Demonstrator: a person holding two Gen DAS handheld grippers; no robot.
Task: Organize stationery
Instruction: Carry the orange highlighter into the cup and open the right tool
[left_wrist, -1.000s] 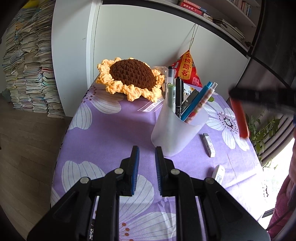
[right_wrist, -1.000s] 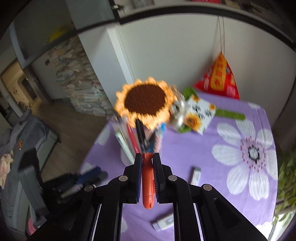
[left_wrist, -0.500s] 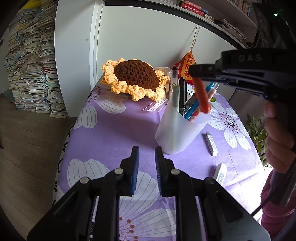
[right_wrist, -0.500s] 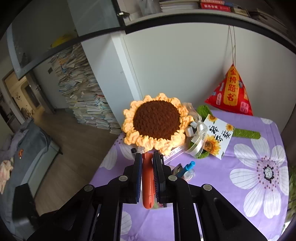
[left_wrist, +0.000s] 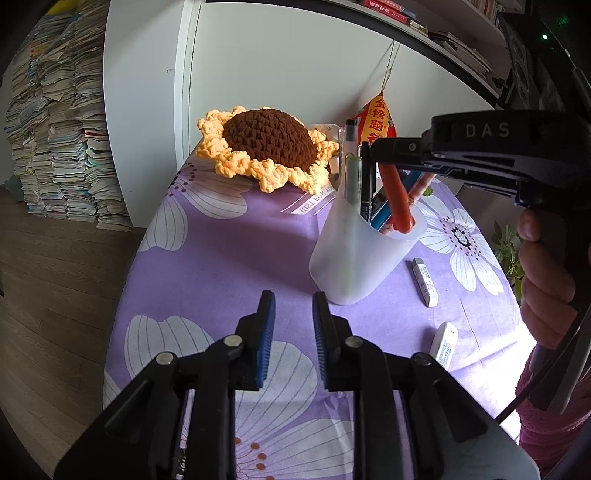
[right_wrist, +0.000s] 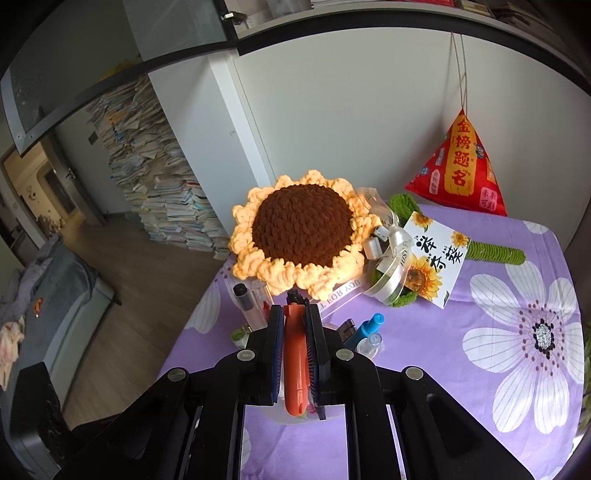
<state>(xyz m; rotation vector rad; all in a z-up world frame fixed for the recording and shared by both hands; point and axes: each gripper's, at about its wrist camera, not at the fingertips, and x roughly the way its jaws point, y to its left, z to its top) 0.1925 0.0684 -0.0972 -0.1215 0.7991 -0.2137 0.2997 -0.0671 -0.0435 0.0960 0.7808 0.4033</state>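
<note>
Change: my right claw has carried the orange pen from out beside the cup down into its mouth; only letting go remains, I'd judge.
Pen: pinched between the right fingers, tip inside the cup.
Left claw: spread, empty, just before the cup.

Pen cup: one, white.
Pens standing in the pen cup: about six.
Orange pen held above the pen cup: one.
Erasers right of the pen cup: two.
Crochet sunflower behind the pen cup: one.
</note>
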